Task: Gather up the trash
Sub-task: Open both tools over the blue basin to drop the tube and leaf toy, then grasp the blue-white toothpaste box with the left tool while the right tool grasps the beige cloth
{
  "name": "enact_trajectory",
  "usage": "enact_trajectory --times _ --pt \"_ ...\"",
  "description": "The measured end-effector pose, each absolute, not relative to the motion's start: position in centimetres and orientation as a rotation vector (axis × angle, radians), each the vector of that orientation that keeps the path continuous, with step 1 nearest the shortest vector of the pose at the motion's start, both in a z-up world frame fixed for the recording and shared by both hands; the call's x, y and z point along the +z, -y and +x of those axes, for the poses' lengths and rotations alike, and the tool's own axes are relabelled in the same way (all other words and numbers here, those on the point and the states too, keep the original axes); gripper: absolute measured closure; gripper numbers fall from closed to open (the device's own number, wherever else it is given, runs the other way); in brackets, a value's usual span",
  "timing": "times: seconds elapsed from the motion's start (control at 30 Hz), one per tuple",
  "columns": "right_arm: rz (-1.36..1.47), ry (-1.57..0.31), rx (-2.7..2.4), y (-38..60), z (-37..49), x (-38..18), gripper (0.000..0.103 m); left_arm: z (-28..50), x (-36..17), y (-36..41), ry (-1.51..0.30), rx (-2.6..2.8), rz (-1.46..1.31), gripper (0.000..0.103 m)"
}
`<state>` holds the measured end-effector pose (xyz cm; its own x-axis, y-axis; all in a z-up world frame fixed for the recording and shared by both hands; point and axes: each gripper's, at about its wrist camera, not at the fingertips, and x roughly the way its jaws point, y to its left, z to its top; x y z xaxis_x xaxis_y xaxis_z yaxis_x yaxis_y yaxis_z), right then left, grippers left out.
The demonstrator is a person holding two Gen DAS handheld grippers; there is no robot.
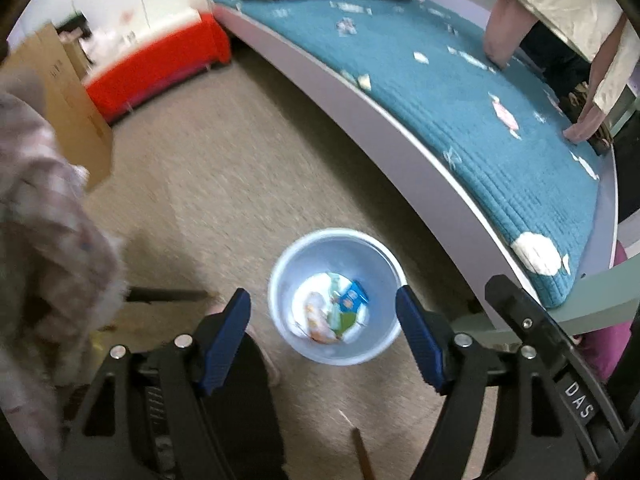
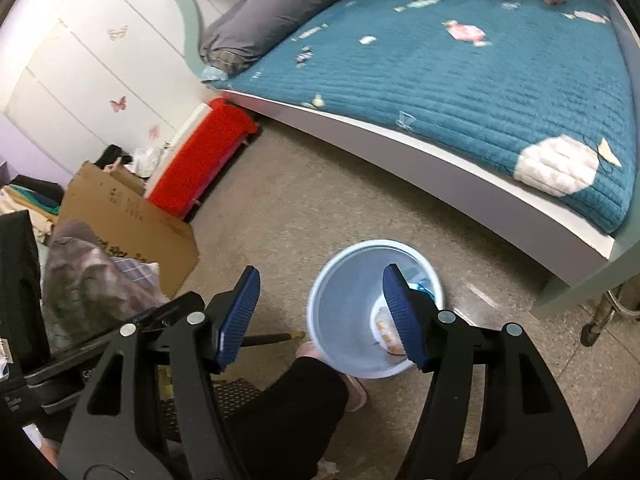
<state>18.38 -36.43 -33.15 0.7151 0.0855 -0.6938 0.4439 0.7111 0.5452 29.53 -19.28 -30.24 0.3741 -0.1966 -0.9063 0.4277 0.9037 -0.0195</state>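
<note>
Several wrappers (image 1: 334, 314) are already deposited in the pale blue bin (image 1: 280, 280) on the floor beside the bed (image 1: 420, 168). Scattered scraps (image 2: 466, 33) are noted across the teal bedcover, apparently more trash, though blur prevents certainty; collection is judged partly done. The left gripper (image 1: 323, 304) is held above the bin, spread wide, nothing gripped. The right gripper (image 2: 320, 286) is likewise spread and empty.

Teal-quilted bed (image 2: 460, 76), seemingly speckled floor (image 2: 300, 200)
</note>
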Motion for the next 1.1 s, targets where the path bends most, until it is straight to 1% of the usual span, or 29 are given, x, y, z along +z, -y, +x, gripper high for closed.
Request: enact_trajectory --times 0.13,0.27,0.4,0.57,0.77,0.9,1.1 --pt "0.753 -0.708 -0.167 35.0 17.8 -29.9 0.039 27.7 -25.5 18.0 -0.987 -0.375 0.259 0.030" --pt "0.713 -0.650 -0.097 32.5 17.4 -25.8 0.038 25.6 -19.9 15.2 -0.851 -0.322 0.261 0.030" --pt "0.665 -0.605 -0.016 29.5 17.6 -22.2 0.037 24.7 -15.6 10.9 -0.771 -0.254 0.252 0.029" --pt "0.580 -0.582 0.107 23.9 19.2 -18.1 0.037 24.3 -12.1 4.7 -0.715 -0.100 0.288 0.029" --pt "0.435 -0.617 0.239 15.3 22.7 -14.8 0.036 24.9 -10.8 -2.3 -0.706 0.076 0.320 0.029" --pt "0.384 -0.652 0.295 11.1 24.6 -14.3 0.036 26.5 -12.0 -5.9 -0.761 0.179 0.372 0.029" --pt "0.334 -0.705 0.306 7.7 28.2 -14.6 0.035 28.9 -13.1 -7.9 -0.804 0.226 0.407 0.030"
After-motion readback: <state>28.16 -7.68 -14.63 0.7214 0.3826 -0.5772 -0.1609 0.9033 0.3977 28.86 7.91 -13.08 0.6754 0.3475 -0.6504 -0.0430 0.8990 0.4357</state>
